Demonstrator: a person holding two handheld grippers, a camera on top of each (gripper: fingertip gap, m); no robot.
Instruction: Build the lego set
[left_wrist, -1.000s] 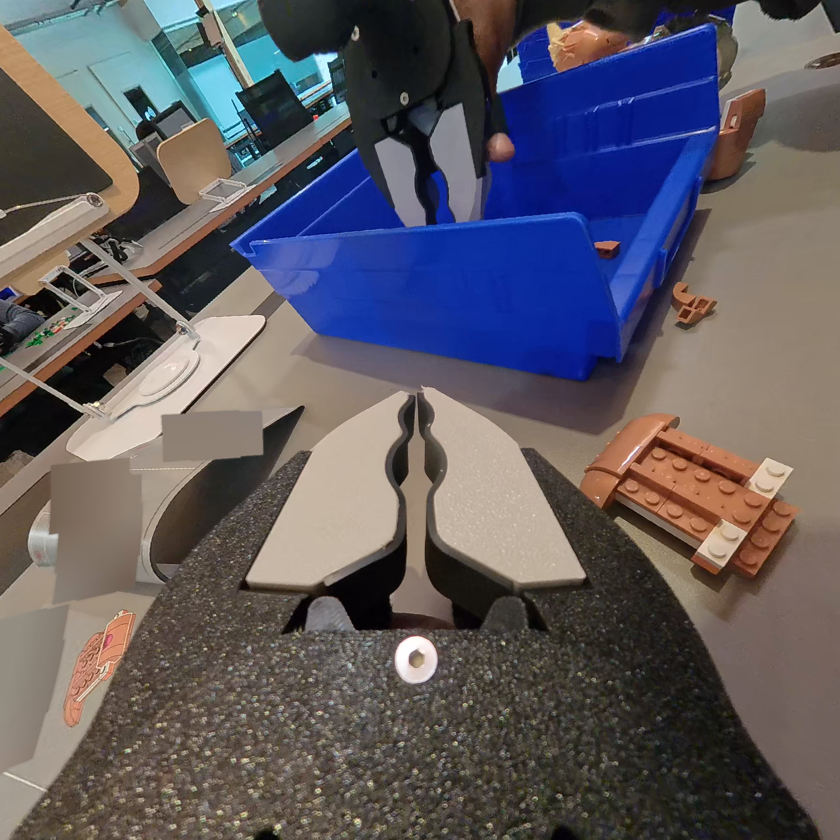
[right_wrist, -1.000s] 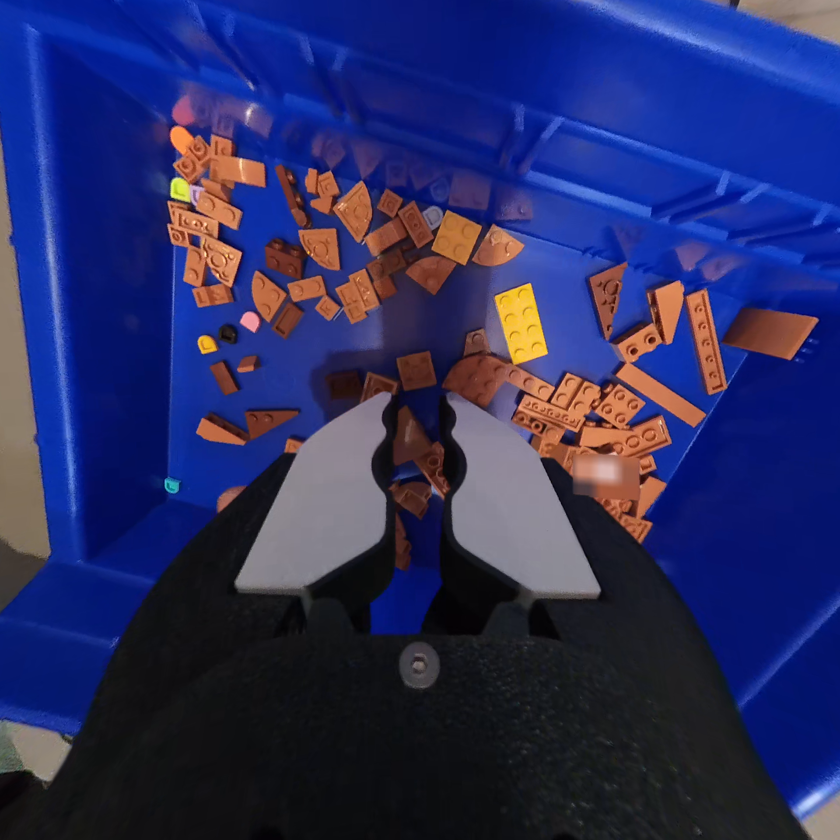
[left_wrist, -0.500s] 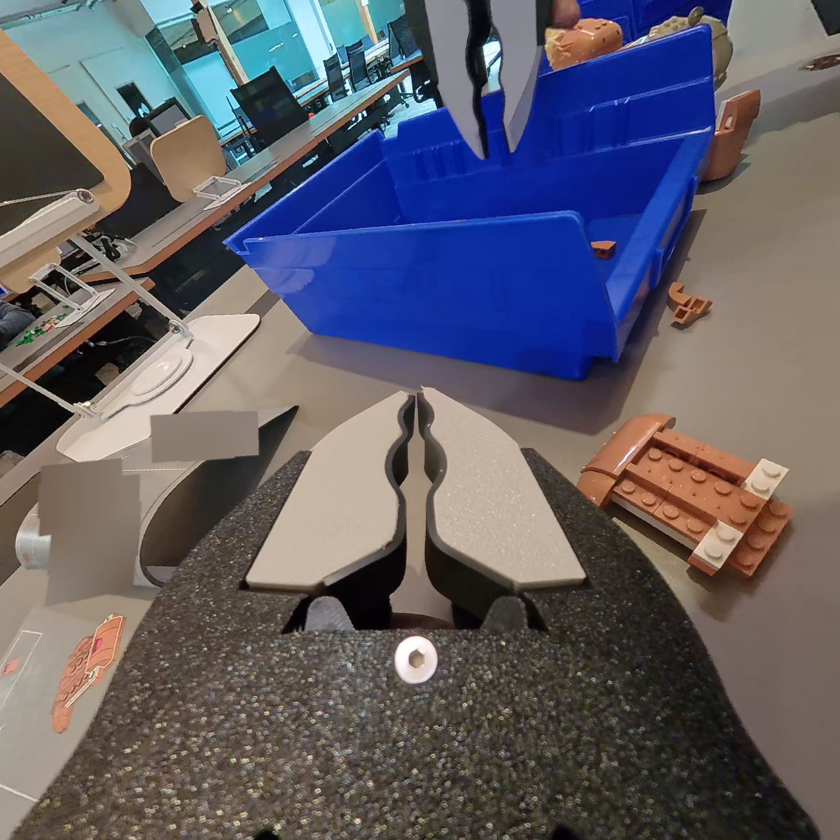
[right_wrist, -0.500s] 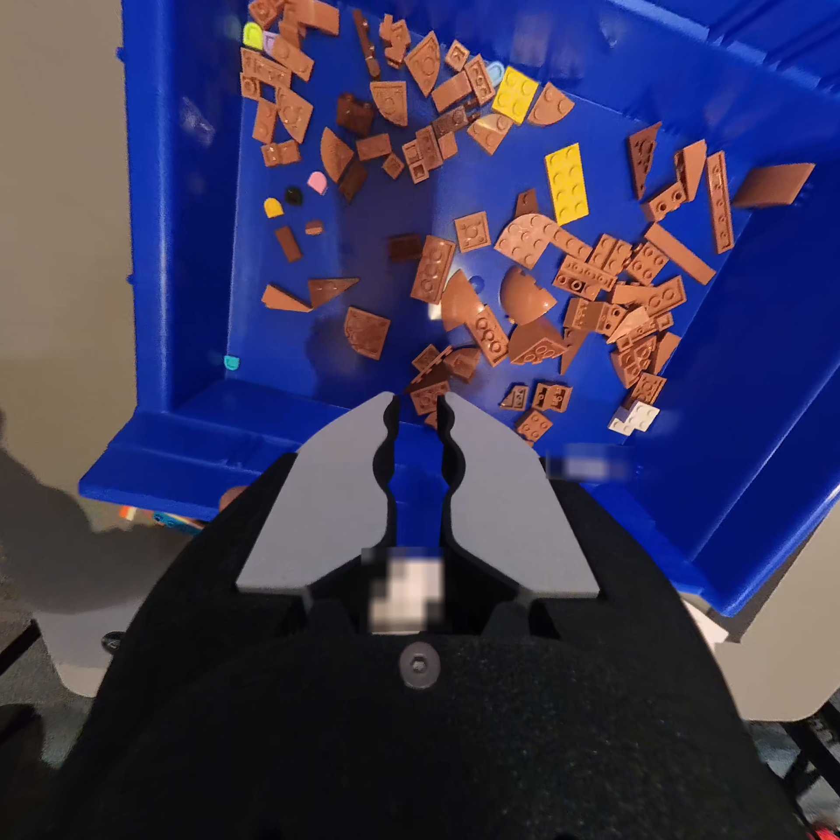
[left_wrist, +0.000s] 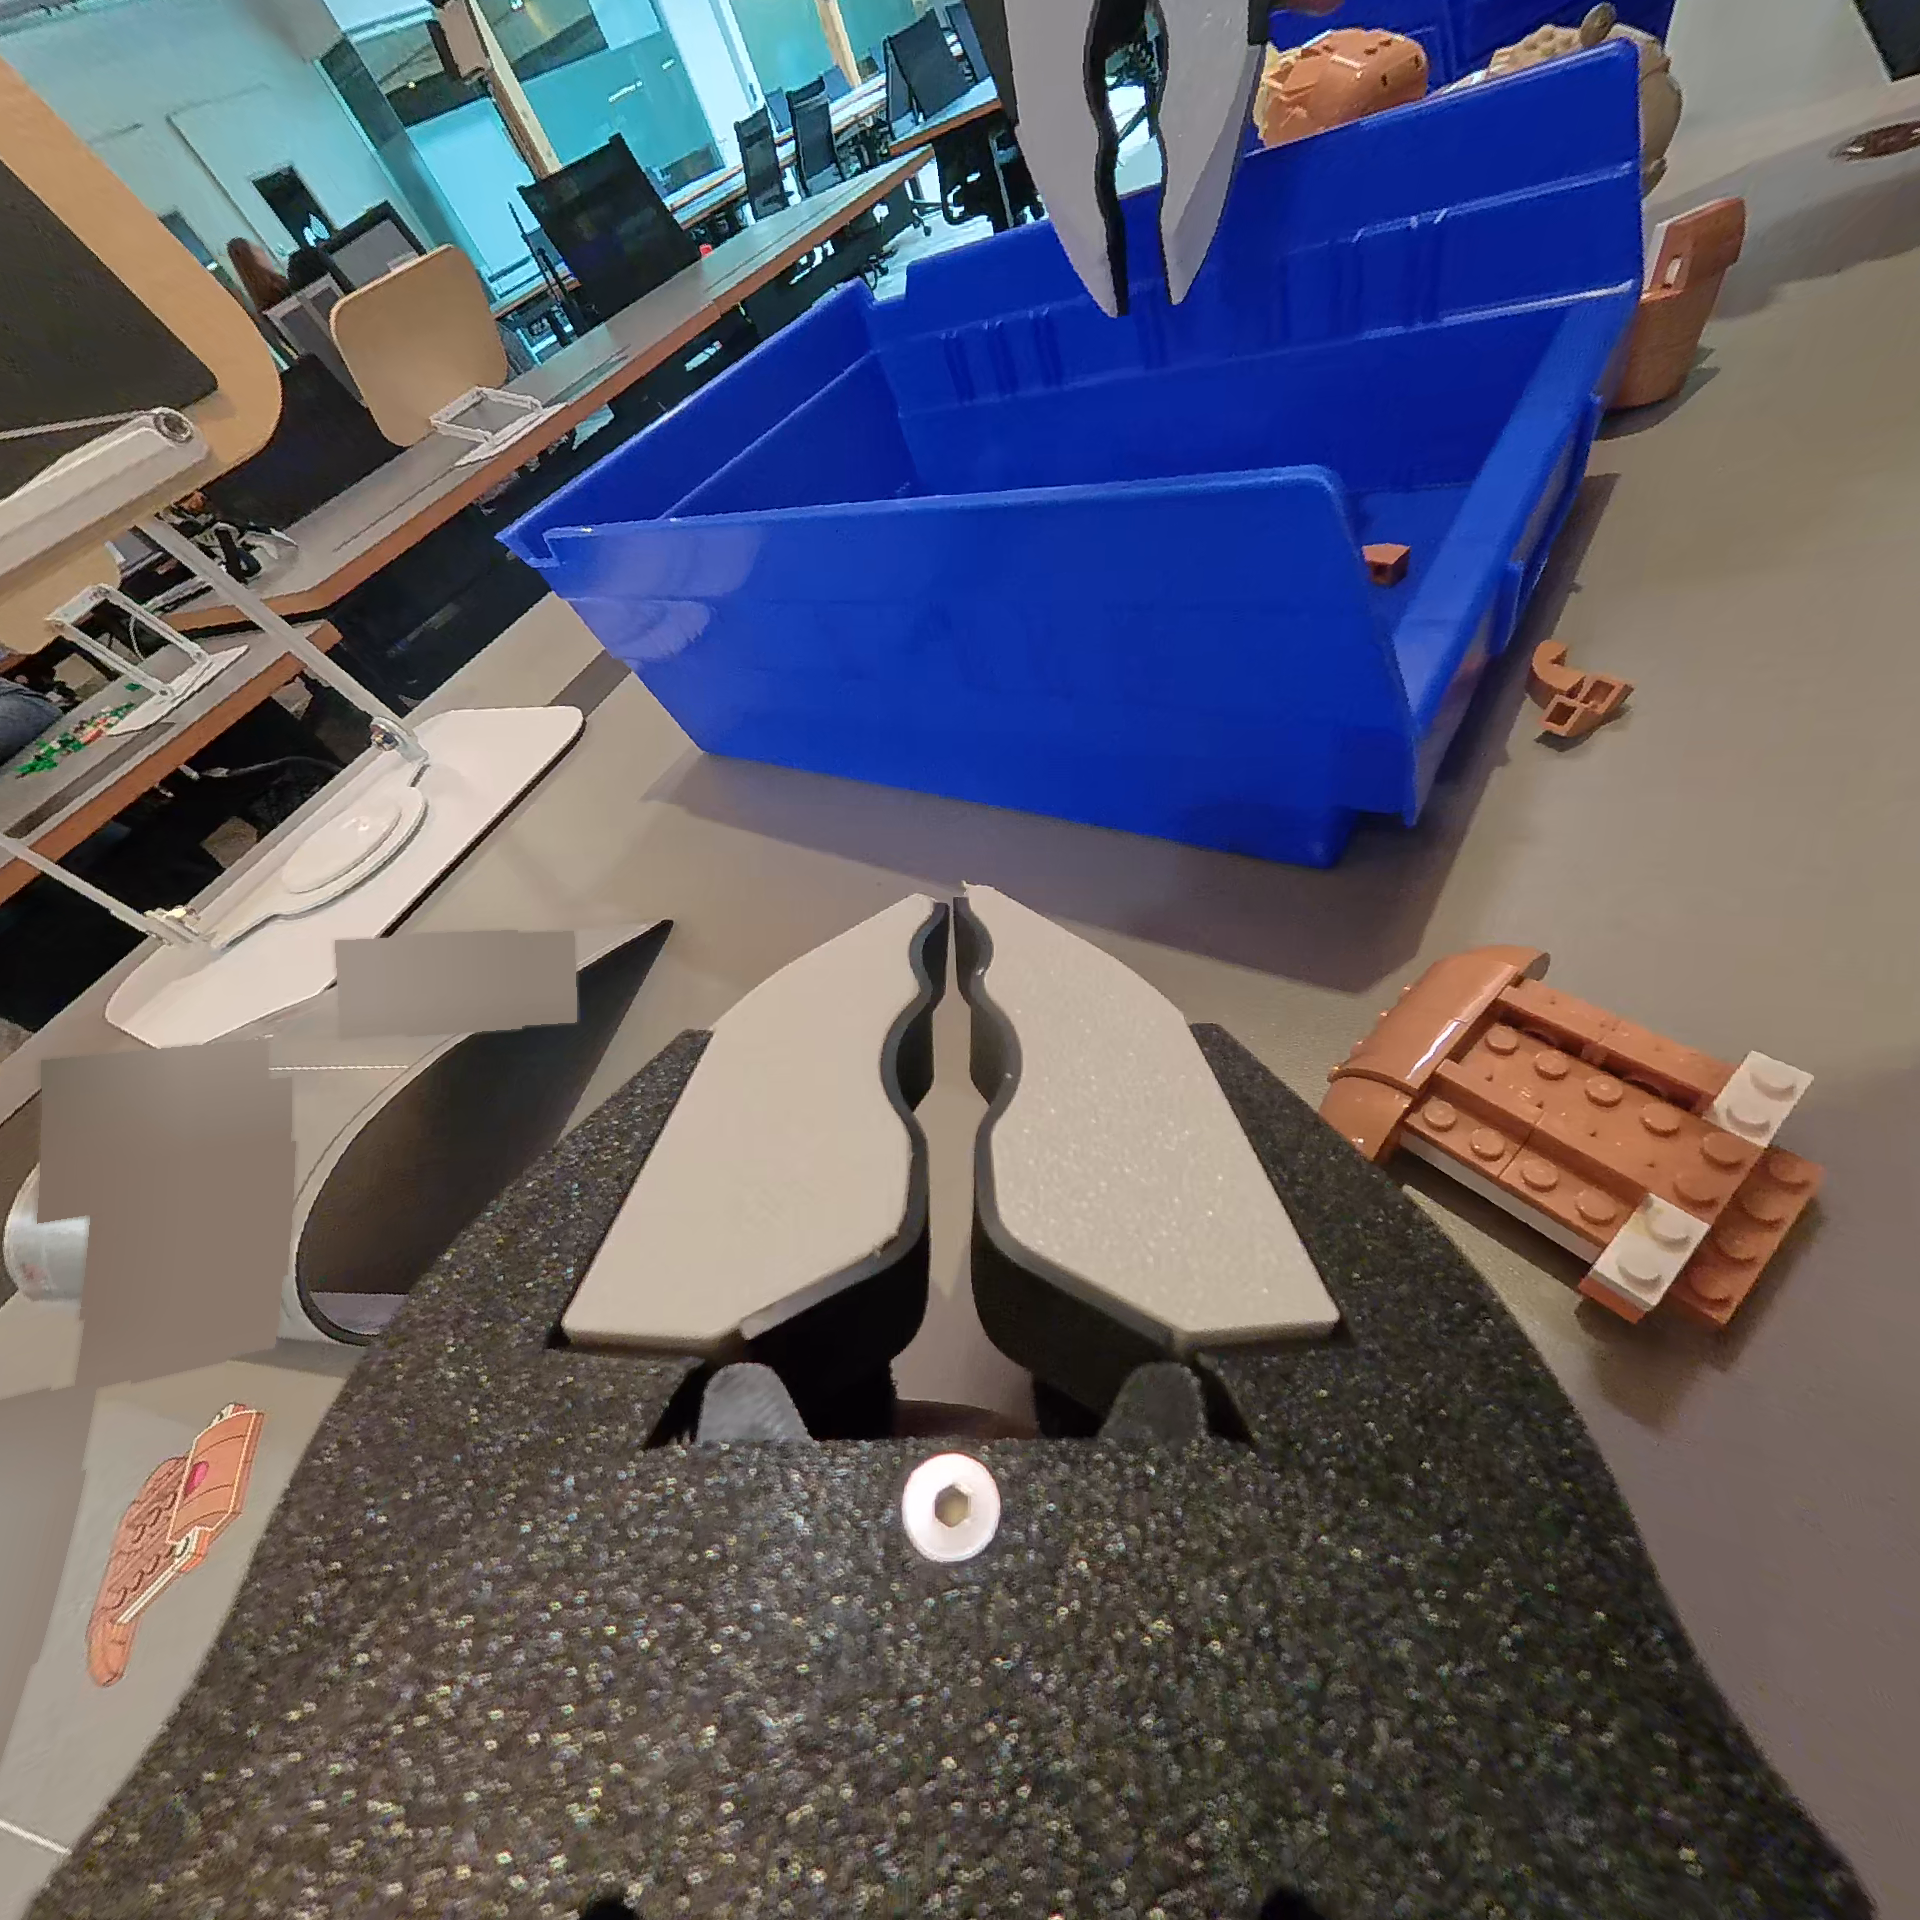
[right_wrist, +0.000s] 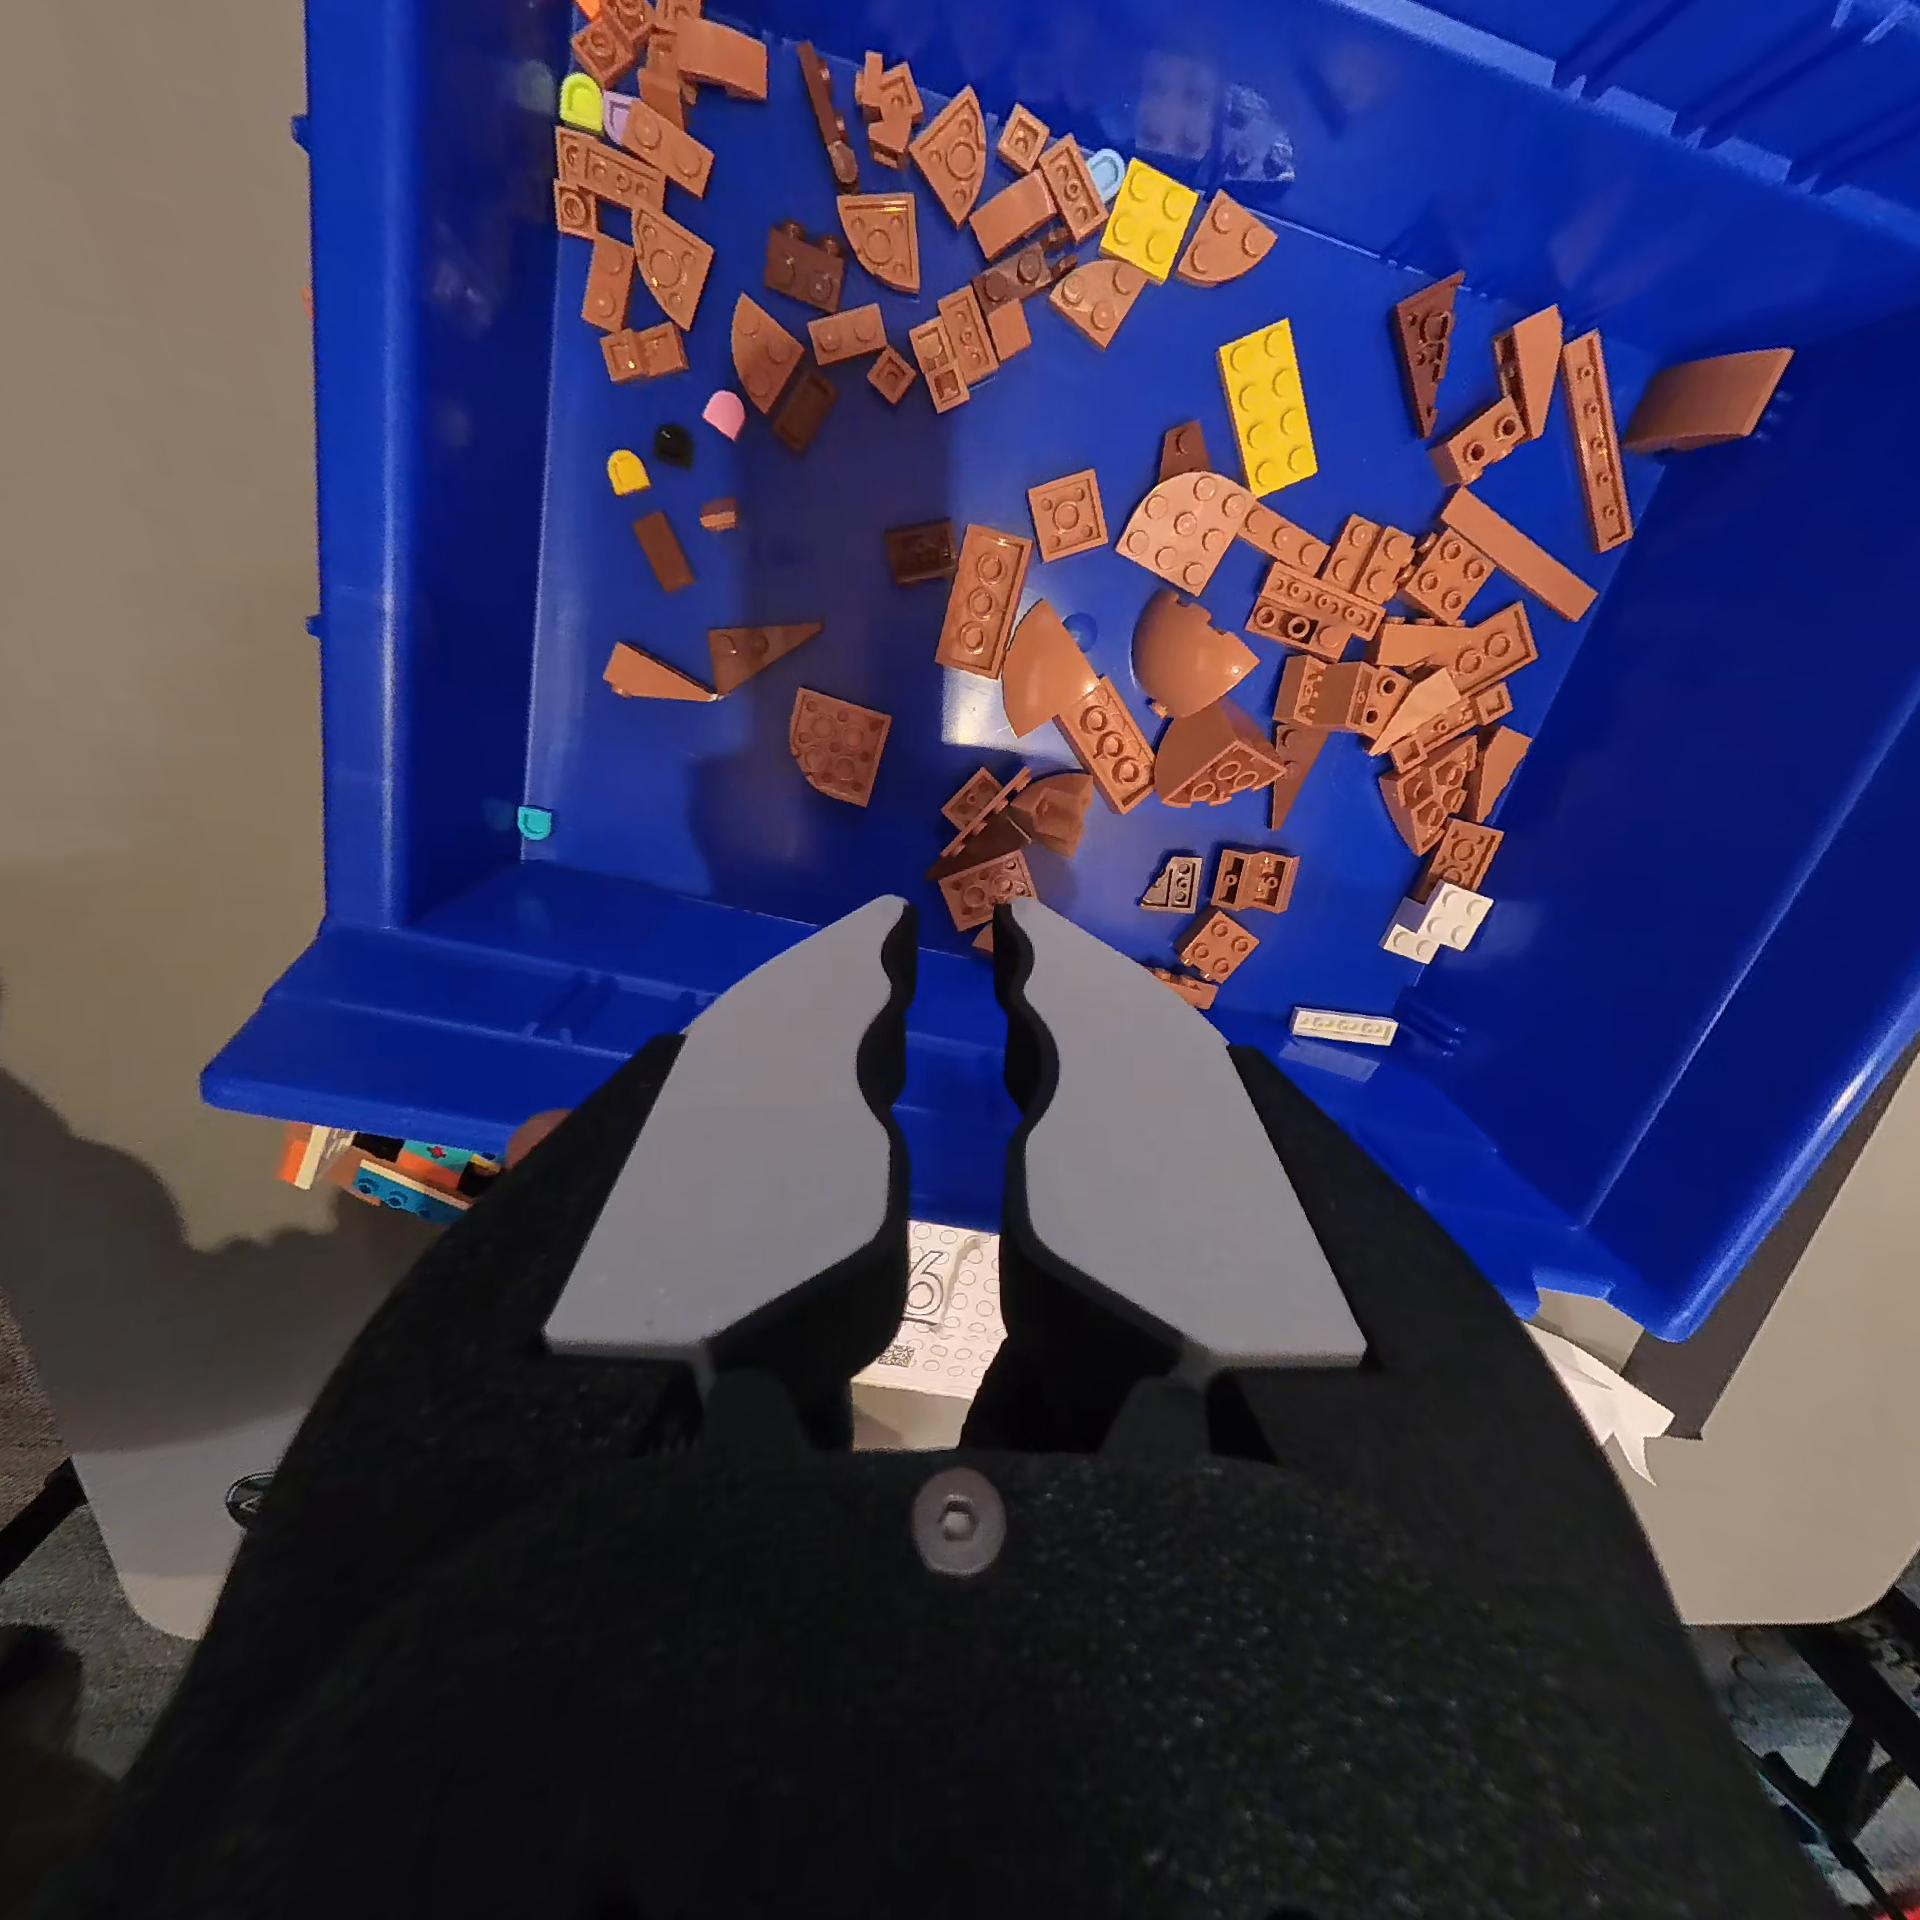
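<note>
A blue bin (left_wrist: 1039, 644) stands on the grey table, and the right wrist view looks down into it (right_wrist: 416, 623). It holds several loose brown pieces (right_wrist: 982, 597) and a yellow plate (right_wrist: 1268, 405). My right gripper (right_wrist: 951, 914) hovers above the bin's near edge with its jaws slightly apart and nothing between them. It also shows in the left wrist view (left_wrist: 1143, 301), high over the bin. My left gripper (left_wrist: 954, 904) is shut and empty, low over the table in front of the bin. A brown built section (left_wrist: 1579, 1132) with white corner plates lies to its right.
A small brown piece (left_wrist: 1574, 691) lies on the table right of the bin. Brown built parts (left_wrist: 1673, 312) stand behind the bin. A white stand base (left_wrist: 343, 831) and an instruction page (left_wrist: 177, 1538) are at the left. Coloured bricks (right_wrist: 395, 1169) lie by the bin's edge. There is about 25 centimeters between the tips of the two grippers. The brown built section (left_wrist: 1579, 1132) lies some 11 centimeters from my left tips, 25 centimeters from my right tips.
My right gripper has lifted out of the bin and drawn back above its near edge, with no piece between its jaws. My left gripper has stayed put and shut.
</note>
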